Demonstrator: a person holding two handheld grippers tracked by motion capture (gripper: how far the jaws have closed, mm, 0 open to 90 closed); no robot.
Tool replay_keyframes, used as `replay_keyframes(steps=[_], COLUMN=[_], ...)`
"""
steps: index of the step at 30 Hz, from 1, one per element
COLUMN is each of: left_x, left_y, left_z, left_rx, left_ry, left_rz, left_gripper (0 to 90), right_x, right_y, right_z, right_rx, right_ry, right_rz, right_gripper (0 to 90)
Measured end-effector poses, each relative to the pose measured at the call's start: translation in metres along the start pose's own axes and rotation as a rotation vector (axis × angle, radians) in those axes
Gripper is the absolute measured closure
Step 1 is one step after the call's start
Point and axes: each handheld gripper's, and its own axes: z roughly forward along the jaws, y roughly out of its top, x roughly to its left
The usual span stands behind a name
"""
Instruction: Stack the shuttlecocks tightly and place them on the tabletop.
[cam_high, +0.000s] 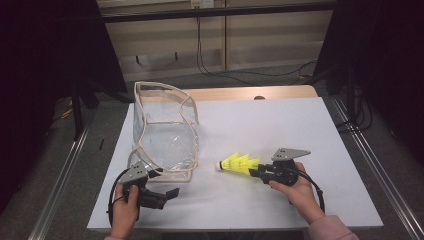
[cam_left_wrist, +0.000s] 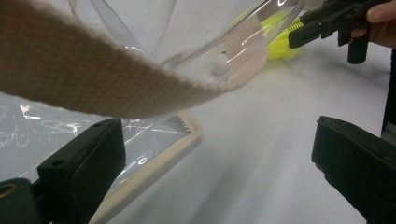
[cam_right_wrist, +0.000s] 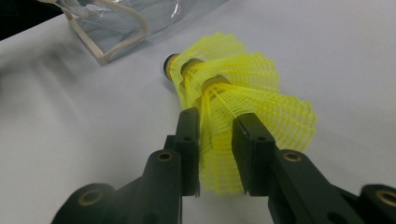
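Right claw (cam_right_wrist: 217, 121): sat low on the white table (cam_high: 280, 120), jaws a little apart, with the rim of the yellow shuttlecocks (cam_right_wrist: 233, 88) between the pads. Could not tell whether the pads pressed on the mesh or merely flanked it. Was gripped by the right hand (cam_high: 300, 192) near the front edge.

Shuttlecocks: lay on their side as a nested stack of three, cork end pointing toward the clear bag (cam_high: 165, 130), near it but apart from it.

Left claw (cam_high: 170, 192): rested just in front of the bag's near corner, jaws spread wide with nothing between the pads. Looked out under the bag's beige strap (cam_left_wrist: 93, 79), which arched above the jaws in the left gripper view.

Bag: stood upright at the left of the table, top open, beige trim along its edges.
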Motion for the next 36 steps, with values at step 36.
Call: replay_keyframes(steps=[36], left_x=[-0.001], left_y=[0.000], left_z=[0.000], left_rx=[-0.022], left_ry=[-0.002], left_rz=[-0.012], left_gripper=[2.8], right_x=[0.007], right_y=[-0.007], right_z=[-0.010], right_rx=[0.013], right_ry=[0.041], right_rz=[0.003], right_gripper=[87.8])
